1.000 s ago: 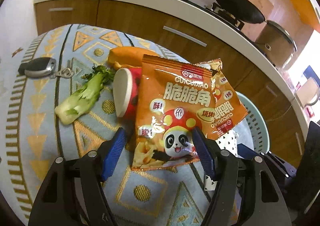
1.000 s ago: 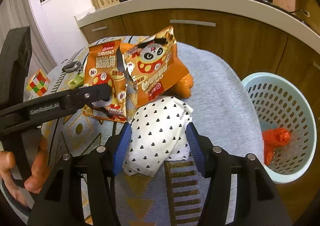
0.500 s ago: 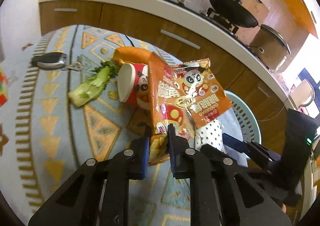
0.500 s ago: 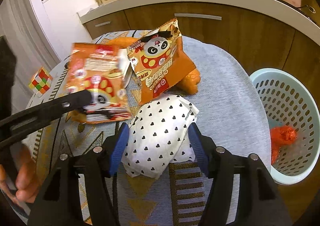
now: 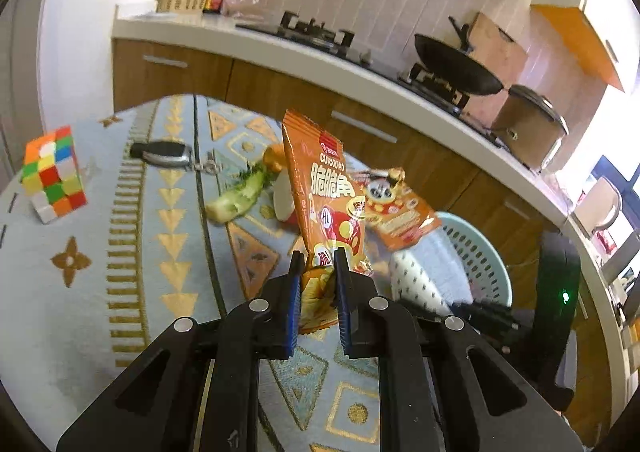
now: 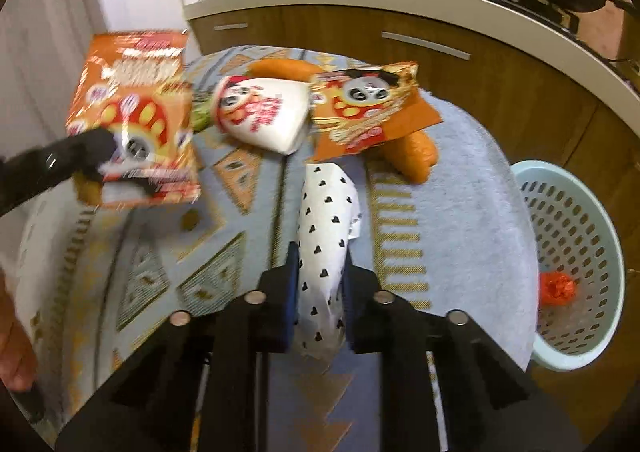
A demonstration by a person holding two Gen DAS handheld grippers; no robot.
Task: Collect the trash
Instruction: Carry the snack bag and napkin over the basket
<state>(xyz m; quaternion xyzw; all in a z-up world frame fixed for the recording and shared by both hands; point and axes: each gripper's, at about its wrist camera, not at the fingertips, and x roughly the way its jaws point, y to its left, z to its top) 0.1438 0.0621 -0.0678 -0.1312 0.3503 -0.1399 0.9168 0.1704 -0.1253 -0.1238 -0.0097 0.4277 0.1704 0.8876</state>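
Note:
My left gripper (image 5: 316, 258) is shut on the bottom edge of an orange snack bag (image 5: 326, 195) and holds it up above the table; the lifted bag also shows in the right wrist view (image 6: 136, 111). My right gripper (image 6: 320, 258) is shut on a white wrapper with black hearts (image 6: 326, 219), which shows in the left wrist view too (image 5: 416, 280). A second orange snack bag (image 6: 368, 111) lies on the table beyond it. A pale blue trash basket (image 6: 576, 252) stands to the right of the table with a red scrap (image 6: 558, 288) inside.
On the patterned tablecloth (image 5: 120, 252) lie a red and white paper cup (image 6: 264, 111), a carrot (image 6: 416, 151), a green vegetable piece (image 5: 240, 195), a car key (image 5: 164, 151) and a colour cube (image 5: 52, 175). A kitchen counter (image 5: 360, 67) runs behind.
The left gripper has lifted the orange snack bag off the table and pulled back left. The right gripper has shut on the heart-print wrapper.

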